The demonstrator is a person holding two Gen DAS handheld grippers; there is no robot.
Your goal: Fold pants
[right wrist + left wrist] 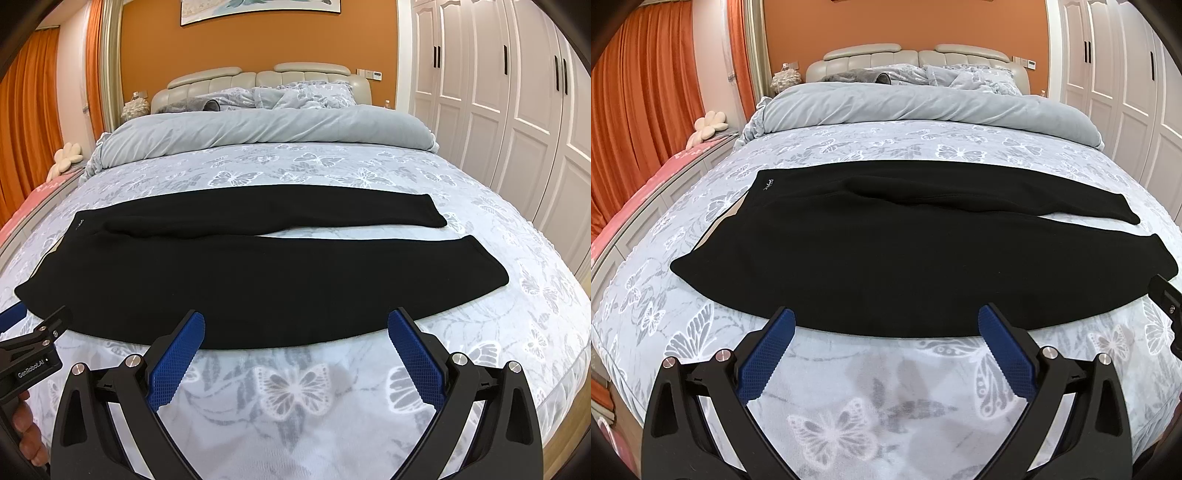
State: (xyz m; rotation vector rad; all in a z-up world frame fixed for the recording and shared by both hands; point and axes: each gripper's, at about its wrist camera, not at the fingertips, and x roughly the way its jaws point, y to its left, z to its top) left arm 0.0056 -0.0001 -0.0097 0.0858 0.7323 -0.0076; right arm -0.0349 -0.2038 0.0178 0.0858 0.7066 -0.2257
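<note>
black pants (886,258) lay flat on the butterfly bedsheet (871,406), long axis running left-right across mid frame, waistband at left, two leg cuffs at right. left gripper (886,325) sat at lower centre, fingers spread wide, nothing held, tips just at the near hem edge. right gripper (295,328) same in its view, spread and empty, tips at the near edge. left one looked nearer the waistband end, right nearer the cuffs. fold not started, i'd say.

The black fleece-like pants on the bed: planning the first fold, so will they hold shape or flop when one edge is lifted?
The black fleece-like pants will likely flop: they lie limp, following the butterfly-print bedsheet. The thick, matte cloth probably grips rather than slips.
</note>
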